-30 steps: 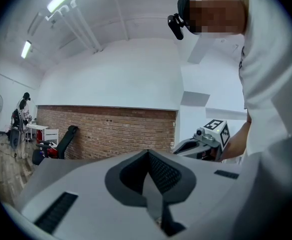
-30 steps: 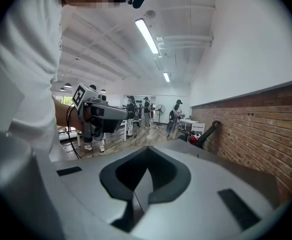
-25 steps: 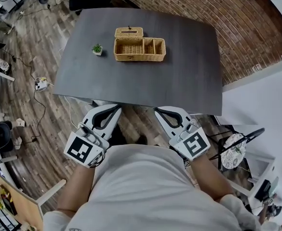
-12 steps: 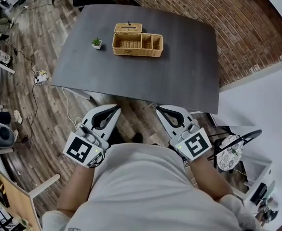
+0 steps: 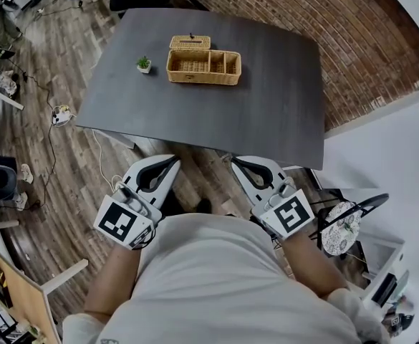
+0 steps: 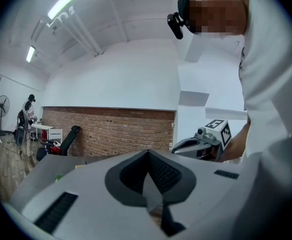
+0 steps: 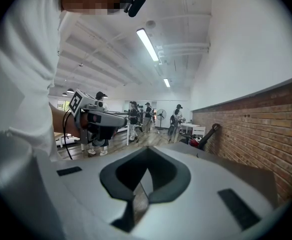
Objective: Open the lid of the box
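Head view, left to right. Left gripper (image 5: 169, 163): jaws together, empty. Box (image 5: 204, 67): far across the counter (image 5: 266, 106), well ahead, long axis crosswise, equally near both grippers. Right gripper (image 5: 236, 165): jaws together, empty.

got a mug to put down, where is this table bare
Bare: the near half of the table, from the wicker box to the near edge, and its right side, from the box to the brick-wall edge. Crowded: the far left, with the small plant, the box and the wicker piece behind it.
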Demonstrator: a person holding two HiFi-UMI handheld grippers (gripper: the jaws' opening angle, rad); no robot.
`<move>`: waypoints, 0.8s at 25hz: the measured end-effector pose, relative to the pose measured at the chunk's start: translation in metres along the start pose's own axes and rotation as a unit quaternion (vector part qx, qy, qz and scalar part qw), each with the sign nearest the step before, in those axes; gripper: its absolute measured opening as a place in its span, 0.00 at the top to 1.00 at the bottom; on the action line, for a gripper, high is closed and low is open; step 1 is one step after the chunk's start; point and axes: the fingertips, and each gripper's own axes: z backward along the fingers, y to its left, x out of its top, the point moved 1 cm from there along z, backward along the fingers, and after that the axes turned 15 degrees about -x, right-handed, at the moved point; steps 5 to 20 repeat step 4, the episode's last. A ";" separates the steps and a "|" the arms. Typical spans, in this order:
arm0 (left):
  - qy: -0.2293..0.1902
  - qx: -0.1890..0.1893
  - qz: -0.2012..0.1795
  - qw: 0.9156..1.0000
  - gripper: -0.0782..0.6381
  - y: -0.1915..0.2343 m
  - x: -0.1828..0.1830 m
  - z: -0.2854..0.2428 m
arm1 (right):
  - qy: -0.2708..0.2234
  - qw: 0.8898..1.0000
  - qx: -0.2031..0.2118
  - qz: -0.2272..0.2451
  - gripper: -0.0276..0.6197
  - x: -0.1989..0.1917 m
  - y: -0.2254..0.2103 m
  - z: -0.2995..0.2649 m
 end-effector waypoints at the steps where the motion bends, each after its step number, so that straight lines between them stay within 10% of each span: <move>1: 0.000 0.001 0.000 1.000 0.87 0.000 0.000 0.001 | -0.001 1.000 0.000 0.001 0.95 0.001 0.000 0.000; 20: 0.000 0.003 -0.001 1.000 0.87 0.001 0.000 0.002 | -0.002 1.000 0.000 0.002 0.95 0.002 0.000 -0.002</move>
